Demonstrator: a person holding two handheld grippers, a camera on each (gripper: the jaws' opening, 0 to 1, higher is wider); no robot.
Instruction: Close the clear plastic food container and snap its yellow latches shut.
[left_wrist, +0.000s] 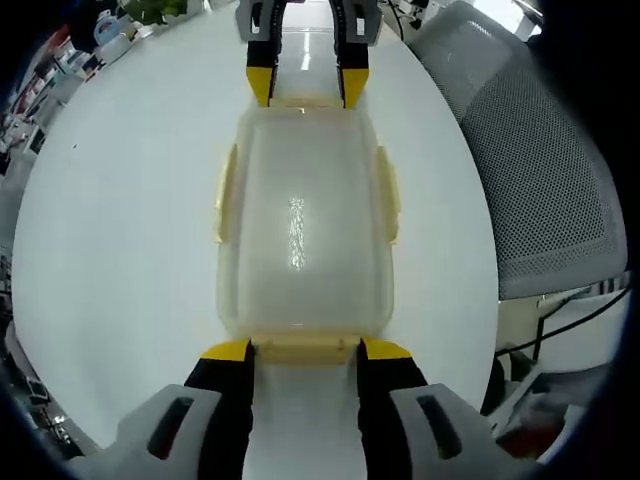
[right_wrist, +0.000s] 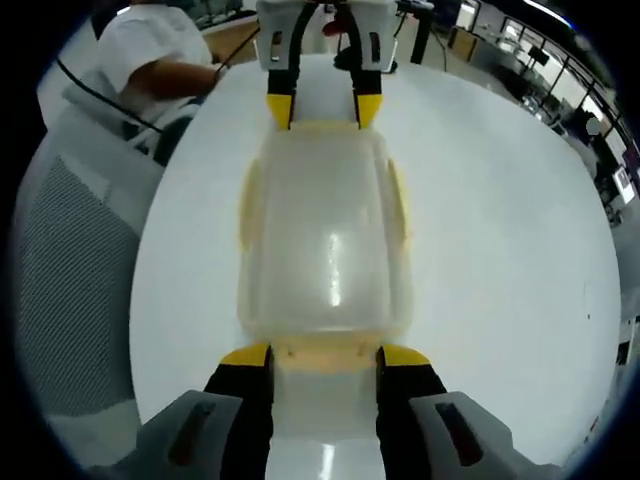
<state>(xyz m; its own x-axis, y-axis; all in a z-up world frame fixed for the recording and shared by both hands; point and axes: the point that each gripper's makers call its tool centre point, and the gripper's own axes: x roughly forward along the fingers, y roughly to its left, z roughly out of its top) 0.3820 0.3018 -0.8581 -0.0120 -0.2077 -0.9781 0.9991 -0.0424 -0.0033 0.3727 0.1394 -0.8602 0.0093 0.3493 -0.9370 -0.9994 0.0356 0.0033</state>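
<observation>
Both grippers, left gripper (left_wrist: 303, 350) and right gripper (right_wrist: 324, 357), stand jaws apart at opposite end latches of the lidded container (left_wrist: 303, 235); press both inward evenly.

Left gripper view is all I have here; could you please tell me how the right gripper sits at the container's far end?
Observer: In the right gripper view, the right gripper is open, with its yellow tips on either side of the end latch of the container.
Operator: Thank you. Is anyone near the table on that side?
Observer: Yes. A person in a white shirt is just past the table edge, behind the mesh chair.
Operator: Anything else beyond the table?
Observer: Office desks stand farther back on the other side.
</observation>
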